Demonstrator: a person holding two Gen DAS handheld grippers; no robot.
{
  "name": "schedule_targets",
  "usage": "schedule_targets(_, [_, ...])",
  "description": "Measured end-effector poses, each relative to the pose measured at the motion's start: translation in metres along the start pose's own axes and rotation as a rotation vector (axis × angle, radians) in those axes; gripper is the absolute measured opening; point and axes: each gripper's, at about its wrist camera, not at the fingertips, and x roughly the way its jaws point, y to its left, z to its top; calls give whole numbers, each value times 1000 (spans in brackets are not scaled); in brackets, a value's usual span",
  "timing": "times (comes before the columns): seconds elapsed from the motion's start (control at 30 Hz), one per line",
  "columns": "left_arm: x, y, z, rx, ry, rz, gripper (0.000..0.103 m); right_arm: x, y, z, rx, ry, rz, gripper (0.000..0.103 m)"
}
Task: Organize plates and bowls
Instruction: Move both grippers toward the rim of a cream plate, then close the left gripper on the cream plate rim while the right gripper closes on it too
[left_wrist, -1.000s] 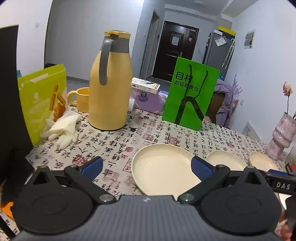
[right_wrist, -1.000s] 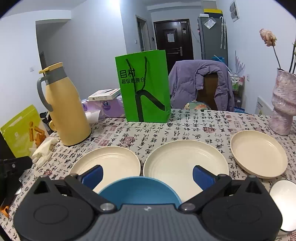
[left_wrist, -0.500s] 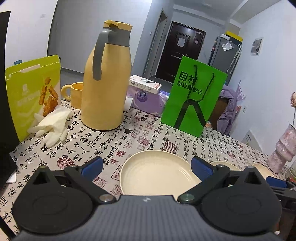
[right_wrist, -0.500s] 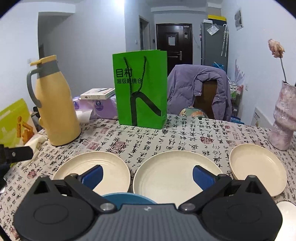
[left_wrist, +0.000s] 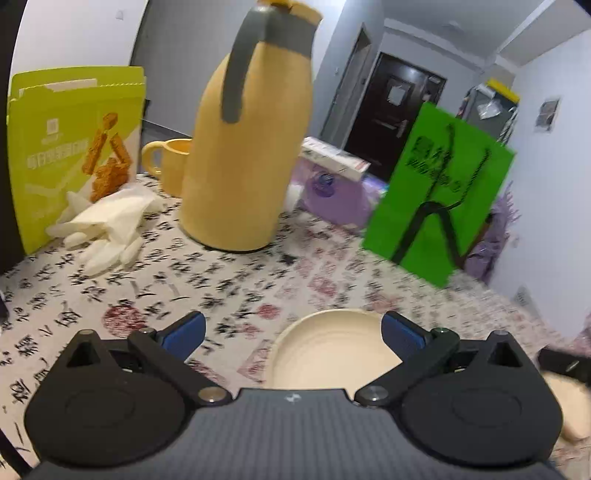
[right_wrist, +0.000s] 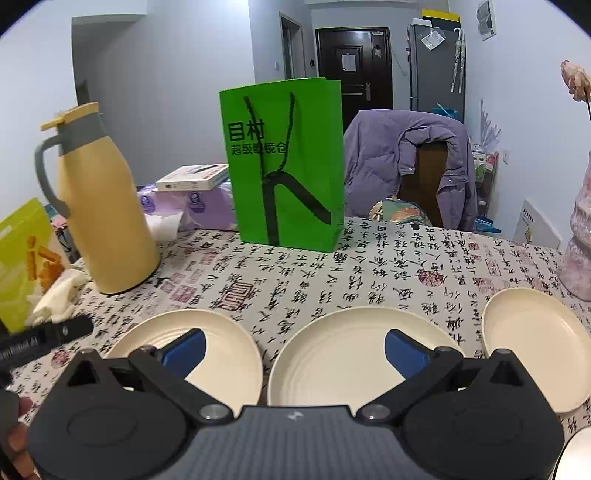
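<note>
Three cream plates lie in a row on the calligraphy-print tablecloth: a left plate (right_wrist: 229, 354), a larger middle plate (right_wrist: 343, 365) and a right plate (right_wrist: 535, 343). My right gripper (right_wrist: 293, 349) hovers over the near edge, between the left and middle plates, open and holding nothing. A white bowl rim (right_wrist: 576, 458) shows at the bottom right corner. In the left wrist view, my left gripper (left_wrist: 291, 330) is open and empty above the cloth, with the left plate (left_wrist: 332, 354) just below and right of its centre. The left gripper's tip (right_wrist: 44, 338) shows at the left edge.
A tall yellow thermos (left_wrist: 243, 147), a yellow mug (left_wrist: 166, 166), a green snack bag (left_wrist: 74, 147) and white gloves (left_wrist: 107, 229) crowd the left back. A green paper bag (right_wrist: 284, 166) stands mid-back, with a pink vase (right_wrist: 580, 251) at the right. A hand (right_wrist: 14, 435) holds the left gripper.
The left gripper has swung left and closer to the thermos, so the plate sits lower and to the right. The right view has risen; the blue bowl under it is out of sight.
</note>
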Motion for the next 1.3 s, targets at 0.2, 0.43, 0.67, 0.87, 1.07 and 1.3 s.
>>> schedule_targets(0.2, [12, 9, -8, 3, 44, 3, 103, 22, 1, 7, -23, 35, -11, 103])
schedule_targets(0.43, [18, 9, -17, 24, 47, 30, 103, 47, 14, 13, -98, 98, 1, 95])
schedule_targets(0.67, [26, 14, -17, -6, 108, 30, 103, 70, 33, 7, -222, 160, 30, 80])
schedule_targets(0.87, [33, 20, -18, -37, 161, 41, 99, 88, 47, 7, -294, 217, 74, 63])
schedule_targets(1.07, [39, 25, -20, -80, 232, -5, 81, 106, 52, 8, -322, 264, 100, 42])
schedule_targets(1.3, [37, 20, -23, -62, 249, -40, 53, 124, 60, 2, -373, 320, 119, 26])
